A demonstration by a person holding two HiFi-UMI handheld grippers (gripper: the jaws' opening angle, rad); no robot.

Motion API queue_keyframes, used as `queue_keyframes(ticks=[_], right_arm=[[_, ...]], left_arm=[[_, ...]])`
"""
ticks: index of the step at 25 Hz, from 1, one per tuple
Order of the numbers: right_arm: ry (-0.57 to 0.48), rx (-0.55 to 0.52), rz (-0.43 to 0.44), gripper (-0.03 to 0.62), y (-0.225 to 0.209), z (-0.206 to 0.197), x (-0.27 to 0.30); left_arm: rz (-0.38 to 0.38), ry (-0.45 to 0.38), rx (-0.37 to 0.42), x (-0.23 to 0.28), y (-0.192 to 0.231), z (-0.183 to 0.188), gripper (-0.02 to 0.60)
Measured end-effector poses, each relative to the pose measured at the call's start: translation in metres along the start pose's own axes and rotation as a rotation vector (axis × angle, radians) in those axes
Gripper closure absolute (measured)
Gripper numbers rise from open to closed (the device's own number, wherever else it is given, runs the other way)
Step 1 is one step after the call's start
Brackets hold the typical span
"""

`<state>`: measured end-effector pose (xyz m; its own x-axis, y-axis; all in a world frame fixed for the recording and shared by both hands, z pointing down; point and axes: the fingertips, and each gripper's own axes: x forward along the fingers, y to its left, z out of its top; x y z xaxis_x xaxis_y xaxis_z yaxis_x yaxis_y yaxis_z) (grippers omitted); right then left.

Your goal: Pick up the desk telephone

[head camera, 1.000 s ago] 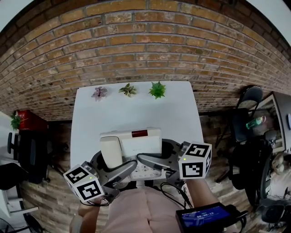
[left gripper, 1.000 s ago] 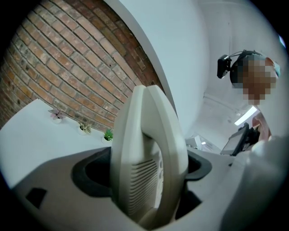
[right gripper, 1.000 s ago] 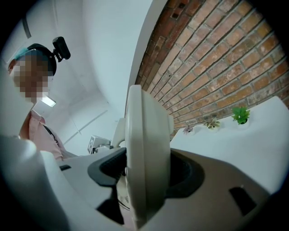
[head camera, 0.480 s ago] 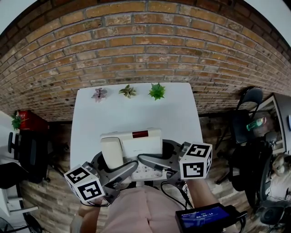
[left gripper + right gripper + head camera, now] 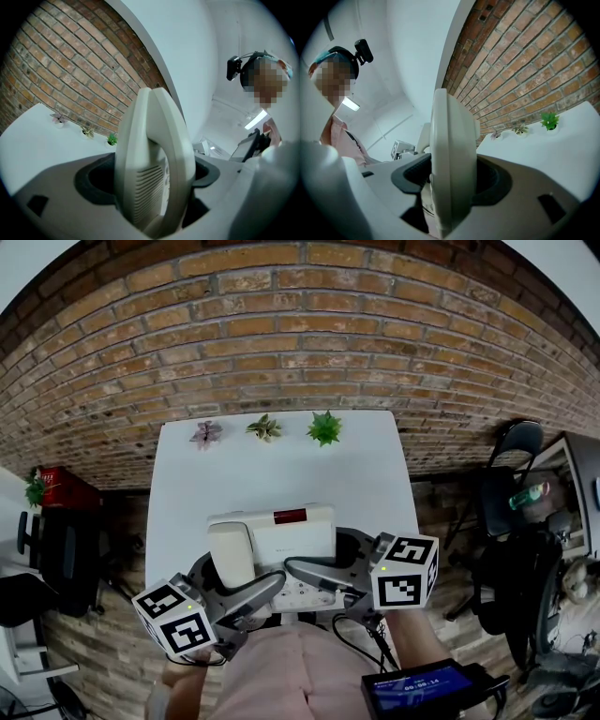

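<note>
We see a cream desk telephone [image 5: 281, 540] face up at the near end of the white bench [image 5: 272, 456]. Its handset [image 5: 230, 554] is cradled on the left, with a dark red strip [image 5: 289, 517] along the far edge. The left gripper [image 5: 152, 187] and right gripper [image 5: 450, 183] clamp its two sides.

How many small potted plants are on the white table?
3, in a row along the white table's far edge: the pinkish plant at left, the pale plant in the middle, the bright green plant at right. None seems hidden.
</note>
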<state>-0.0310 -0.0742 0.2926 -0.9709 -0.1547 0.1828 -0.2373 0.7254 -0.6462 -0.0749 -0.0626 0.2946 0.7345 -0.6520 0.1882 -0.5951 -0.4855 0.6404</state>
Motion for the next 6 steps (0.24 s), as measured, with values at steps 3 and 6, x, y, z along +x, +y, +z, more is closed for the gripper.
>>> queue_keyframes(ticks=[3,6], right_arm=[[-0.002,-0.001,-0.001,0.333,0.0017,-0.0010,-0.0006],[-0.003,-0.003,-0.001,0.333,0.0033,-0.0020,-0.0007]], left_arm=[[0.000,-0.002,0.002,-0.0013,-0.0014,-0.0008,0.129],[0.001,-0.002,0.004,-0.0030,-0.0022,-0.0016,0.128]])
